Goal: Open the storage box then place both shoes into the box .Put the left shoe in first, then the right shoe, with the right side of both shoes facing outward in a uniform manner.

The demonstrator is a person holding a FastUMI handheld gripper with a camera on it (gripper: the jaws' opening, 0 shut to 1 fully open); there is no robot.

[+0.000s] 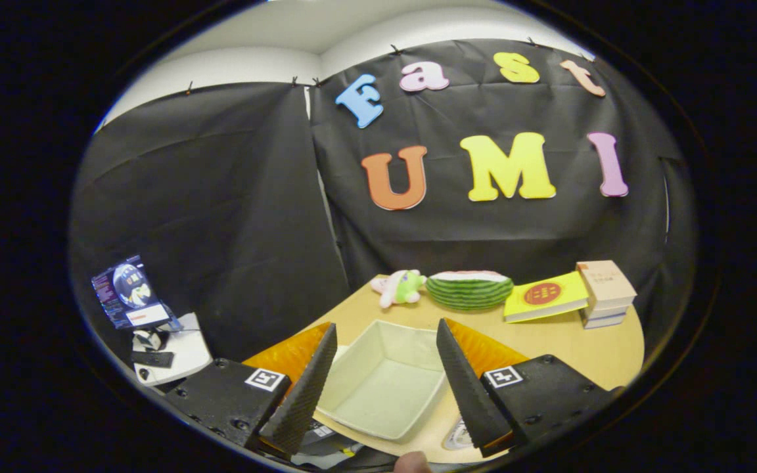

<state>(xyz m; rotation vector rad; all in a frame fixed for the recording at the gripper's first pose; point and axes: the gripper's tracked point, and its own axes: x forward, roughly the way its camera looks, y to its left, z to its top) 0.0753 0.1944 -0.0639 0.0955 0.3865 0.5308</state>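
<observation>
Gripper (385,387) fingers are held wide apart and empty above the pale, open-topped fabric storage box (385,384), judged opened, though nothing is placed inside yet.

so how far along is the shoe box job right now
Done: the pale, square storage box on the wooden table looks open, its inside bare, with no shoe in it. In hand: nothing; the gripper is open, its fingers spread to either side of the box and above it. Left: both shoes, left first, then right. The orange panels beside the fingers may be the box's lid or flaps, but I cannot tell.
</observation>
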